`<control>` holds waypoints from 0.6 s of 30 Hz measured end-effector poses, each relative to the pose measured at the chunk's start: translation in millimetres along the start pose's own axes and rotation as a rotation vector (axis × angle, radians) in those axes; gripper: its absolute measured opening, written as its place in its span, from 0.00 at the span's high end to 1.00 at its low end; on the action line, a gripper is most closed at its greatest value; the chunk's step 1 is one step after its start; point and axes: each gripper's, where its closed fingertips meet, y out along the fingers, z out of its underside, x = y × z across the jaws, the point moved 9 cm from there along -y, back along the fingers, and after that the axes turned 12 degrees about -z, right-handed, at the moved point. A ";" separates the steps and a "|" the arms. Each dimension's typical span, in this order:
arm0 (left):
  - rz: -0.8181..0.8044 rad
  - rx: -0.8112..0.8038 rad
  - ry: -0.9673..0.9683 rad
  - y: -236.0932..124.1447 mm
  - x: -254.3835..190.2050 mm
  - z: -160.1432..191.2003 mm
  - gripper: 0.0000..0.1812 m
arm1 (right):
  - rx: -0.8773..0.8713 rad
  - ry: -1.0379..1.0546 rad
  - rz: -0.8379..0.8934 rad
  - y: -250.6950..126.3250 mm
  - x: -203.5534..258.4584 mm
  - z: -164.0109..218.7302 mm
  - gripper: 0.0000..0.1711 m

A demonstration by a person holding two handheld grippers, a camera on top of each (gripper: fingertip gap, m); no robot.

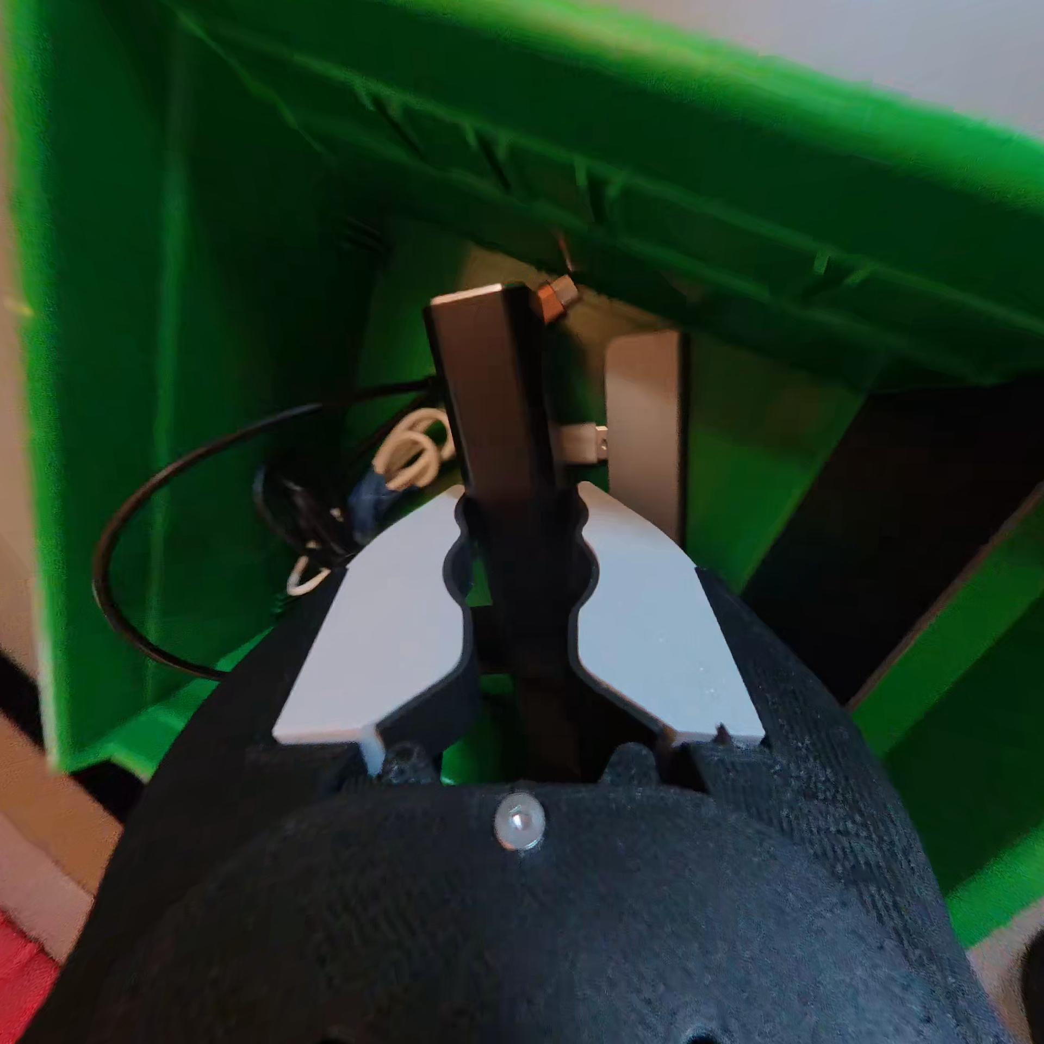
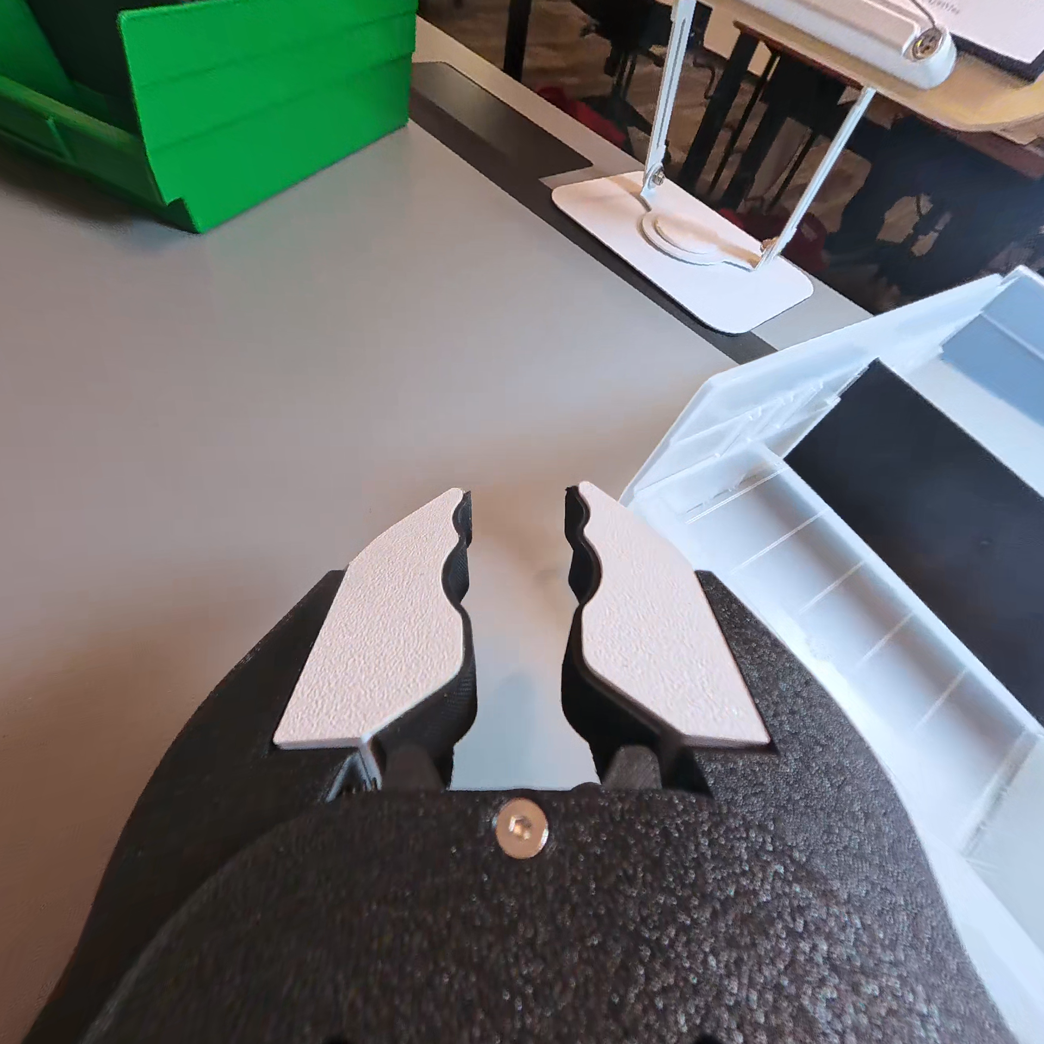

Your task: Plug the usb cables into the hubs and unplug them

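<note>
In the left wrist view, the left hand-held gripper [image 1: 522,508] is squeezed tight on a dark hub [image 1: 486,390] held up inside the green bin [image 1: 169,282]; the bin's rim hangs close above and loose cables [image 1: 186,508] lie just beside, so a quick lift could bump the rim or snag a cable. In the right wrist view, the right hand-held gripper [image 2: 520,508] is open and holds nothing over the bare grey worktop [image 2: 282,367]. There is lots of room on its left, but the clear box [image 2: 791,536] sits right beside it and could get knocked.
</note>
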 end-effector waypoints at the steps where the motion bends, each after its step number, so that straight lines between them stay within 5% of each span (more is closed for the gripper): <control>1: -0.022 -0.038 -0.008 -7.4 2.5 -2.4 0.82 | -0.005 0.006 -0.007 -0.8 0.0 0.9 0.82; 9: -0.146 -0.530 0.024 -128.3 -4.6 -9.8 0.84 | -0.091 0.016 -0.078 1.3 11.2 -10.3 0.82; 14: -0.268 -0.960 0.224 -190.0 -93.3 -16.4 0.84 | -0.212 0.007 -0.201 6.0 38.9 -29.7 0.82; 18: -0.154 -1.199 0.321 -202.0 -183.0 -23.3 0.84 | -0.210 -0.119 -0.219 22.3 68.1 -38.8 0.78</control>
